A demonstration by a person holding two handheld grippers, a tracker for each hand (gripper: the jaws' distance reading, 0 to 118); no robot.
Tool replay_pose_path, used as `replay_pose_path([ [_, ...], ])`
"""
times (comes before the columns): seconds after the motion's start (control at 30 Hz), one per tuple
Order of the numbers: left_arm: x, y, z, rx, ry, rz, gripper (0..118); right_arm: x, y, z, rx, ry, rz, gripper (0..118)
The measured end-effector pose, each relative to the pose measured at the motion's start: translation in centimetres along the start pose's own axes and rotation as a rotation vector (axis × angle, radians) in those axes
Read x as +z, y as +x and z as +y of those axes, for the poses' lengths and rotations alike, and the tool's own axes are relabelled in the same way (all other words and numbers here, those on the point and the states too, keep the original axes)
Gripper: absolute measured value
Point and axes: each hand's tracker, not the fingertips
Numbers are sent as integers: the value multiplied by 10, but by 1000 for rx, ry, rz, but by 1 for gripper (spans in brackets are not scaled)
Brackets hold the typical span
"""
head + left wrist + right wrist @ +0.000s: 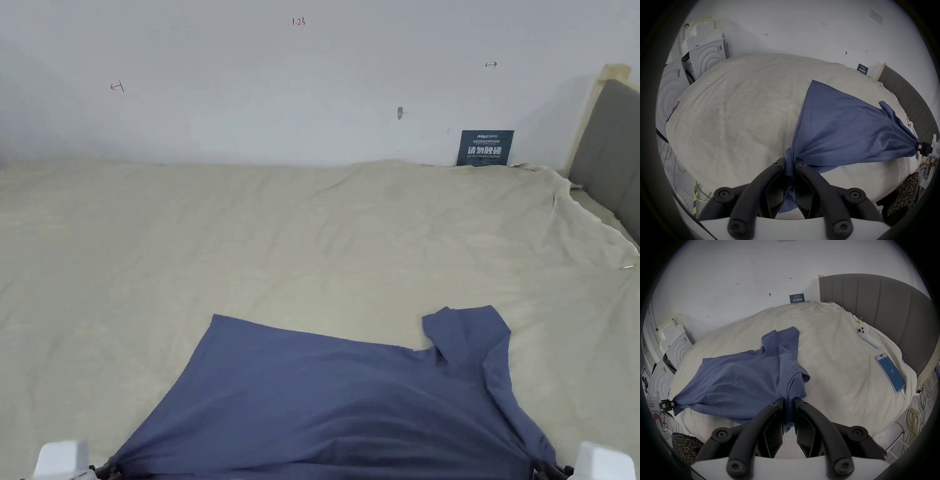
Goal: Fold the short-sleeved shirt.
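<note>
Blue short-sleeved shirt point(325, 406) spread over the near part of the bed point(312, 237), far hem corner lying flat, one sleeve point(469, 337) flopped up and creased toward the headboard side. Left tool point(789, 165) clenched on a bunched corner of cloth, fabric trailing down between the jaws; right tool point(788, 400) likewise clamped on a gathered wad near the sleeve end. Likely trouble from here: thin pinches slipping free if pulled taut too hard, since each grip holds only a twisted bunch; the crumpled sleeve folding under and trapping a crease; uneven lift dragging the shirt off the near edge of the bed. Also a phone point(890, 373) on the sheet near the right side, close enough to be caught by a wide sweep. Both tools held low at the near edge, well apart, pointing away from the body toward the wall, cloth stretched between them.
</note>
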Motion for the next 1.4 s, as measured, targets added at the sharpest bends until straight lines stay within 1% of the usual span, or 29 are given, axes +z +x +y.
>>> replay_pose_path([
  [0.07, 3, -1, -8, -12, -9, 4, 8, 4, -1, -13, -2, -19, -6, 10],
  [0.2, -10, 4, -18, -26, -52, 27, 8, -12, 3, -27, -8, -85, -43, 10],
  [0.27, -22, 7, -18, -10, -94, 46, 9, -24, 5, -31, -20, -121, -60, 10],
  [0.33, -32, 8, -19, 7, -143, 54, 9, -32, 0, -35, -13, -167, -78, 10],
  [0.43, -36, 12, -15, 31, -180, 64, 11, -39, 0, -37, -17, -173, -92, 11],
  [0.47, -34, 14, -13, 34, -164, 71, 13, -38, -1, -35, -16, -170, -97, 11],
  [0.5, -39, 11, -13, 40, -162, 84, 20, -37, -2, -31, -8, -170, -106, 15],
  [0.57, -35, 15, -6, 36, -166, 110, 47, -28, -9, -22, 20, -170, -129, 50],
  [0.6, -31, 17, -3, 37, -158, 106, 65, -22, -10, -18, 29, -155, -131, 71],
  [0.63, -18, 22, 4, 37, -130, 89, 84, -15, -11, -11, 40, -107, -124, 87],
  [0.67, -9, 26, 11, 43, -77, 68, 95, -4, -14, -3, 46, -60, -114, 89],
  [0.7, 0, 30, 17, 45, -30, 61, 100, 5, -18, 6, 51, -28, -117, 89],
  [0.77, 17, 40, 32, 29, 88, 33, 102, 24, -24, 25, 80, 51, -118, 89],
  [0.83, 35, 53, 51, -9, 162, 17, 102, 49, -35, 44, 101, 139, -104, 89],
  [0.97, 63, 74, 76, -59, 293, 4, 102, 87, -49, 67, 127, 300, -105, 89],
  [1.03, 75, 88, 82, -76, 360, 4, 101, 99, -55, 72, 134, 361, -115, 87],
  [1.07, 77, 93, 83, -93, 392, 7, 97, 105, -58, 73, 137, 397, -124, 86],
  [1.1, 80, 98, 85, -103, 420, 28, 92, 107, -59, 74, 145, 422, -130, 84],
  [1.13, 81, 103, 85, -127, 448, 32, 79, 111, -61, 75, 155, 442, -143, 78],
  [1.17, 91, 115, 84, -150, 475, 26, 66, 113, -64, 75, 164, 456, -147, 70],
  [1.2, 91, 120, 84, -171, 492, 9, 49, 115, -66, 75, 168, 465, -146, 57],
  [1.23, 91, 123, 83, -183, 501, -19, 26, 117, -67, 76, 172, 477, -148, 33],
  [1.27, 91, 126, 83, -182, 504, -57, 12, 118, -69, 76, 173, 485, -147, 11],
  [1.3, 84, 124, 87, -177, 508, -97, 3, 118, -70, 77, 175, 494, -147, 2],
  [1.33, 81, 125, 87, -168, 510, -136, 0, 118, -71, 77, 179, 503, -145, 2],
  [1.4, 76, 130, 90, -155, 500, -147, 0, 116, -68, 80, 181, 508, -127, 0],
])
